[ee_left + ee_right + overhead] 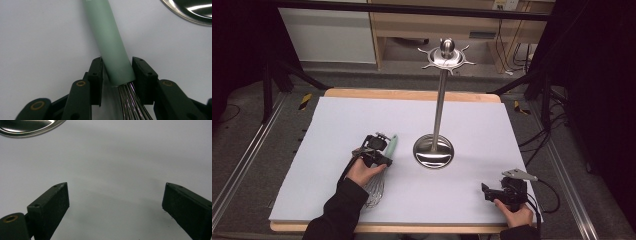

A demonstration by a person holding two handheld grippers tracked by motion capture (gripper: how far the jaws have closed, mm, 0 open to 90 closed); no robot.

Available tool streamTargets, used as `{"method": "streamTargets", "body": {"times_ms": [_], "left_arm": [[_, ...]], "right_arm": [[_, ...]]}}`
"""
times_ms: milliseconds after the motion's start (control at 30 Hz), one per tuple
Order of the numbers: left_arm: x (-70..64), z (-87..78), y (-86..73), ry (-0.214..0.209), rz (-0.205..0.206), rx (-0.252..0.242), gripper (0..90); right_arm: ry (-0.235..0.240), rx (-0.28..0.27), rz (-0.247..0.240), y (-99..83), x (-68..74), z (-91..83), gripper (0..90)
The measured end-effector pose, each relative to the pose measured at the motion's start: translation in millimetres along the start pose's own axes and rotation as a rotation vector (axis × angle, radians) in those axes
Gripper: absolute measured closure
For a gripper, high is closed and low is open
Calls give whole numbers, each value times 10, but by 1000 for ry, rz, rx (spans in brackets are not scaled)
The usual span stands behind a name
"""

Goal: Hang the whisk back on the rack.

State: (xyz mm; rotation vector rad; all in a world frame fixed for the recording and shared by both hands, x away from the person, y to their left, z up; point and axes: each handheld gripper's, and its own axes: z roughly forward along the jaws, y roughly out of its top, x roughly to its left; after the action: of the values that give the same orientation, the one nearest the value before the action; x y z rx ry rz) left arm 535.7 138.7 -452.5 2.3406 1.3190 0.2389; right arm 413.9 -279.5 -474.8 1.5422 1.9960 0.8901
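The left gripper (117,72) is seen nearly closed around one whisk (110,42): its jaws are set on either side of the pale green handle, right at the end where the wires (130,100) come out, the right one pressed against the handle and a sliver of gap left at the other. The whisk is laid flat on the sheet (362,120), left of centre, with the handle (392,145) pointed away from the person and the wire head (374,190) lying toward the near edge, beside the left hand (364,172). The right gripper (115,202) is held wide open with nothing between its jaws, only bare sheet being seen there; it is found near the front right corner (507,192), well apart from the whisk. One steel stand (439,100) is placed upright at the middle, its round base (433,151) just right of the handle, and a ring of hooks (446,56) is carried at its top. Two grippers, one whisk and one stand are counted on one table (412,94)
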Motion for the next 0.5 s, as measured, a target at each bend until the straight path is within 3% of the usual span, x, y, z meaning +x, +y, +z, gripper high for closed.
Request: {"method": "streamTargets", "body": {"times_ms": [300, 500], "left_arm": [[24, -3, 12, -9, -42, 5, 641], [-14, -82, 3, -15, -24, -31, 652]], "right_arm": [[1, 2, -5, 1, 1, 4, 77], [0, 2, -7, 1, 0, 5, 77]]}}
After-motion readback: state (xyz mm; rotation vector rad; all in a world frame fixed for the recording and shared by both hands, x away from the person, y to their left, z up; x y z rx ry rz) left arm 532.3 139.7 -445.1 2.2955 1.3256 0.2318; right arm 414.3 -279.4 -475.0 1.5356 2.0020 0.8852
